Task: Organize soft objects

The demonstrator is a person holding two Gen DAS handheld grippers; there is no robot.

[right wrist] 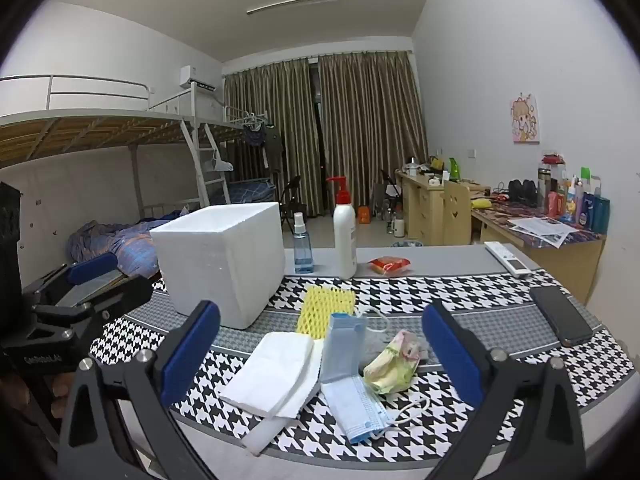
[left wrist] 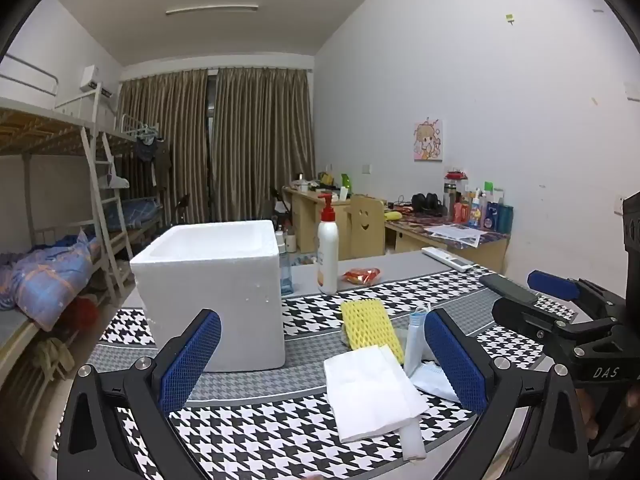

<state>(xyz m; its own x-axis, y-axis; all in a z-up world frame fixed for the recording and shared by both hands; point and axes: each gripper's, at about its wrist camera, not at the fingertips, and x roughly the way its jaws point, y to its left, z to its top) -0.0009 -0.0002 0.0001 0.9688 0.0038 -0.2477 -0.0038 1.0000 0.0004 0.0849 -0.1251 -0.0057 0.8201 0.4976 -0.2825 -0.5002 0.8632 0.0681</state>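
A white foam box (left wrist: 212, 292) (right wrist: 220, 260) stands open-topped on the houndstooth mat. In front of it lie soft items: a yellow foam net (left wrist: 372, 328) (right wrist: 326, 312), a folded white tissue (left wrist: 368, 392) (right wrist: 272, 372), blue face masks (right wrist: 344, 352) (left wrist: 414, 344) and a crumpled pale wrapper (right wrist: 392, 364). My left gripper (left wrist: 320, 364) is open and empty, hovering above the tissue. My right gripper (right wrist: 320, 356) is open and empty above the masks; it also shows in the left wrist view (left wrist: 560, 308).
A white pump bottle (left wrist: 328, 248) (right wrist: 345, 232), a blue spray bottle (right wrist: 303, 246), a red snack packet (left wrist: 362, 276) (right wrist: 390, 266), a remote (right wrist: 508, 258) and a black phone (right wrist: 560, 314) sit on the table (right wrist: 440, 258). Bunk beds stand left, desks right.
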